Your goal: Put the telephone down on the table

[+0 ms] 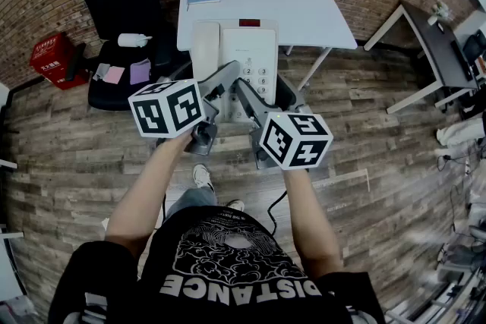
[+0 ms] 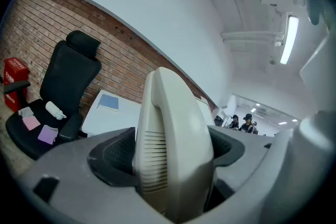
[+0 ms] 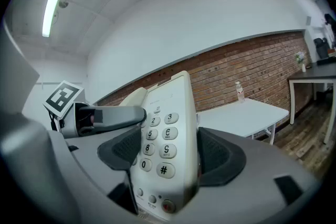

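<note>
Your left gripper (image 1: 222,81) had its fingers clamped on the telephone (image 1: 244,57) at the handset (image 2: 173,139), your right gripper (image 1: 254,101) at the keypad side, both holding it airborne near the surface (image 1: 304,7). Lowering unevenly could have tilted it and slid the handset off.

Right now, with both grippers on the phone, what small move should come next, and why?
Probably ease the phone forward over the table's bare part before lowering. The left gripper clamps its handset side and the right gripper its keypad side, and the gripper views show the table lying ahead and below, not under it.
</note>
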The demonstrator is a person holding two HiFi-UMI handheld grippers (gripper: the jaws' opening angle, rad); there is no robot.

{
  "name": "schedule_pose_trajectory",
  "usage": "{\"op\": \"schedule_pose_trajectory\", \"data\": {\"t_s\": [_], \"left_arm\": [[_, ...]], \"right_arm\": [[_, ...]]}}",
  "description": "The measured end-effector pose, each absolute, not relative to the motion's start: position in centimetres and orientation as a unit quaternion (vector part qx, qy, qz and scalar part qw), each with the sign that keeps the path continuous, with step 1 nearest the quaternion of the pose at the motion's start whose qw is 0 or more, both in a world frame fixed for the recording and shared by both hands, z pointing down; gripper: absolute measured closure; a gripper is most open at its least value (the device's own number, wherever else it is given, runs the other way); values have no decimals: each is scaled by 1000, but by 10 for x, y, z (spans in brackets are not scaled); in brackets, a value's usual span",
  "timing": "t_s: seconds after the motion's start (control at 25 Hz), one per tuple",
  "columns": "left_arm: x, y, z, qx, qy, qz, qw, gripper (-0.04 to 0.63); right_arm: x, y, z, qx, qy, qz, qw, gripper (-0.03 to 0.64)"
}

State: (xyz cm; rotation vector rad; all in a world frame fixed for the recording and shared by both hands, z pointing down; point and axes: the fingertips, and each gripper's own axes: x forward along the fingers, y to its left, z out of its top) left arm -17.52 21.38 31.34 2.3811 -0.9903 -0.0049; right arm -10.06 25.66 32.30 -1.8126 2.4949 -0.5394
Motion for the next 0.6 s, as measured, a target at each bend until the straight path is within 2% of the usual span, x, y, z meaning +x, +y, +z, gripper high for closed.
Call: {"op": "schedule_pose_trajectory", "data": {"t_s": [0.6], "left_arm": [[-150,224,312,890,-365,3,272,196]], "right_arm": [[-77,268,323,-577,797,-178,19,274]]}}
